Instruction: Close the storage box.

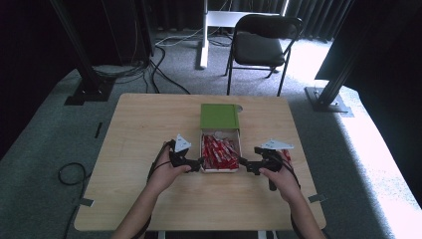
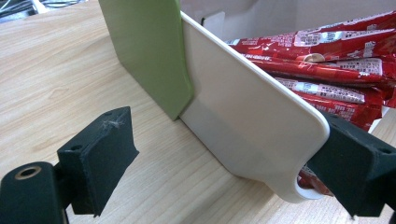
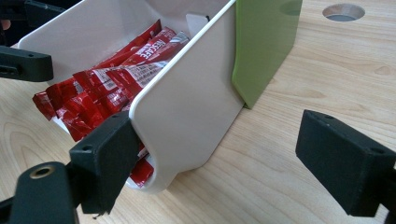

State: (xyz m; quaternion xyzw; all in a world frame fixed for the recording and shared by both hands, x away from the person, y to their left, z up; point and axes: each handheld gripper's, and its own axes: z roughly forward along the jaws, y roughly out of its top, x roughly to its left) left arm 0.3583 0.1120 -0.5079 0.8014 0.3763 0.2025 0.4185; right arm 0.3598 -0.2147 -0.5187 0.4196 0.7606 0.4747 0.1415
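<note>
A small white box (image 1: 220,171) sits at the middle of the wooden table, packed with red sachets (image 1: 219,152). Its green lid (image 1: 219,117) lies folded back on the far side. My left gripper (image 1: 196,163) is at the box's near left corner. In the left gripper view it (image 2: 231,168) stands open, its jaws astride the white side wall (image 2: 252,121), one jaw inside against the sachets (image 2: 327,70). My right gripper (image 1: 245,163) mirrors this at the near right corner, open (image 3: 226,161) across the other wall (image 3: 187,116), beside the sachets (image 3: 107,79).
A round hole (image 3: 343,11) is cut in the tabletop just right of the green lid (image 3: 264,42). Bare wood (image 1: 149,124) spreads to both sides of the box. Beyond the table stand a black folding chair (image 1: 263,45), floor cables (image 1: 164,69) and black frame posts (image 1: 84,64).
</note>
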